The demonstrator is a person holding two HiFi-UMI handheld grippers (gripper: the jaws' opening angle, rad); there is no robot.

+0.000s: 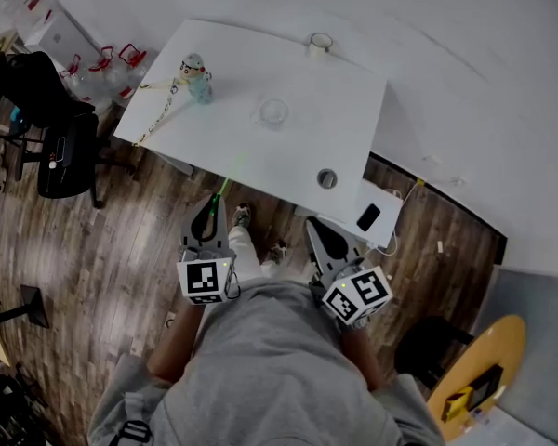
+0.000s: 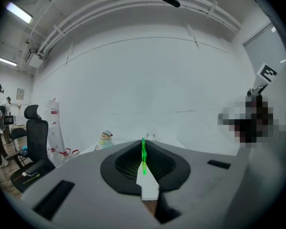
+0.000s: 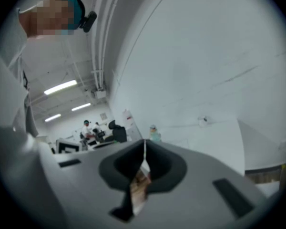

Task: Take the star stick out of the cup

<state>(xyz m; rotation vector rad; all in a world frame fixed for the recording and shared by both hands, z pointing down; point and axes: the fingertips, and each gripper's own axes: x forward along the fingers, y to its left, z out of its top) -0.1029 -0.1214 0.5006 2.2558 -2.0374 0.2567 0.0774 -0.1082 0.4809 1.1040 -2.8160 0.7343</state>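
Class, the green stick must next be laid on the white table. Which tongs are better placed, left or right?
Left. The left tongs are shut on the green stick, which points toward the white table. The right tongs are shut with nothing between them, so they would probably need a handover first.

The left tongs [image 1: 211, 216] point toward twelve o'clock in the head view, jaws pinched on the thin green star stick [image 2: 143, 154]; the right tongs [image 1: 316, 229], at their three o'clock, point toward eleven, jaws pressed together on nothing. Both are held side by side, close before the torso.
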